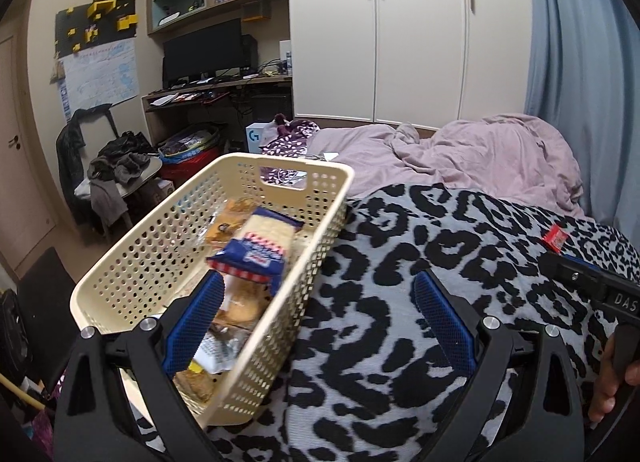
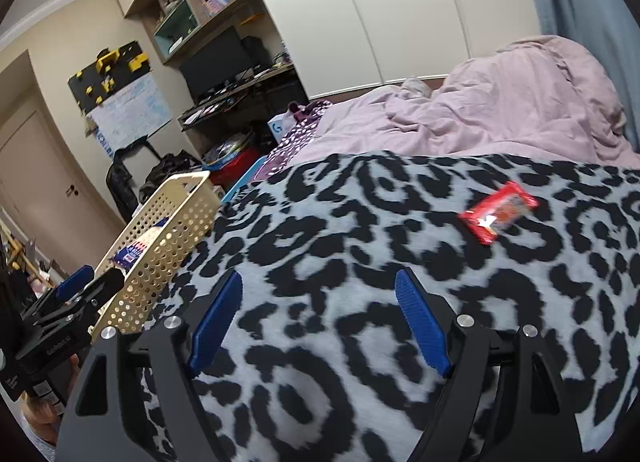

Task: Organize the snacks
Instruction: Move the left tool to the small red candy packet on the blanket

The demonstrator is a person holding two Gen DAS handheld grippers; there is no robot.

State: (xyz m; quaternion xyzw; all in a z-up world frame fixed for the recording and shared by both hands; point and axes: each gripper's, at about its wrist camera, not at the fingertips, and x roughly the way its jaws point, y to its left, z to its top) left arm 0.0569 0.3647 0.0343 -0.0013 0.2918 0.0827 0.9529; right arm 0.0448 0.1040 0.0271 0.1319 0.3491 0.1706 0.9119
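red snack packet (image 2: 498, 214) lies flat on the leopard-print blanket (image 2: 340, 254), alone, well apart from the basket, ahead and to the right of the right gripper (image 2: 320, 318). in the left wrist view the same packet (image 1: 555, 237) shows only as a small red corner past the right gripper's black body.

cream perforated basket (image 1: 132, 262) sits at the left edge of the blanket, tilted a bit, handle slot on its far end wall. inside: blue and white cracker pack (image 1: 256, 246) lying on top, clear-wrapped biscuits (image 1: 240, 302) under it, more wrapped snacks toward the near end, labels too blurred to read.

left gripper (image 1: 316, 322) is released, blue pads wide apart, nothing between them. left pad hangs over the basket's inside, right pad over the blanket, basket's near long wall passes between them; cannot tell if either touches. right gripper also released, jaws spread, only blanket between the pads, not touching the red packet. fingers (image 1: 608, 374) of a hand grip the right gripper's handle at the frame's right edge.

beyond the blanket: rumpled pink duvet (image 1: 480, 154) on the bed, white wardrobe (image 1: 400, 30) behind it, blue curtain (image 1: 568, 42) to the right. desk with dark monitor (image 1: 204, 54) and shelves above at left, chair piled with dark clothes (image 1: 116, 166) near the door.
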